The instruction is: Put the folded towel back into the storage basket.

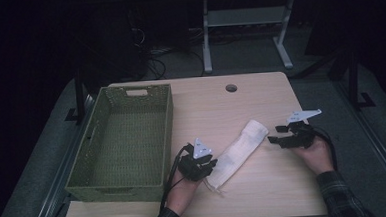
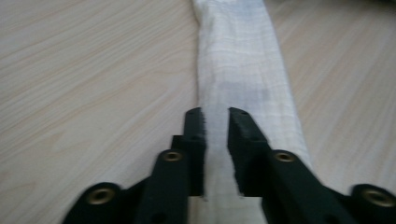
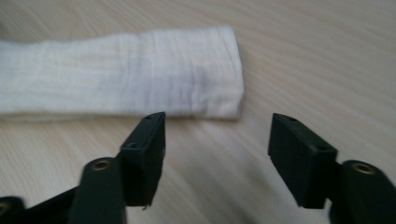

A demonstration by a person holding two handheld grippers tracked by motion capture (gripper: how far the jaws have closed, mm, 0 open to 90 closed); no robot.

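Right now the wooden table point(image 1: 265, 195) carries a green woven basket point(image 1: 127, 142) on its left half, and a white folded cloth point(image 1: 238, 146) lies just beside it, long axis slanting from near-left to far-right. Its near end sits at the left gripper point(image 1: 206, 169), whose jaws are pinched in on a fold of the cloth point(image 2: 243, 74). The far end points toward the right gripper point(image 1: 277, 135), which stands just off it with jaws spread and nothing between them point(image 3: 217, 140). So the left hand is the nearer one, and I'd guess the basket lies on its side too.
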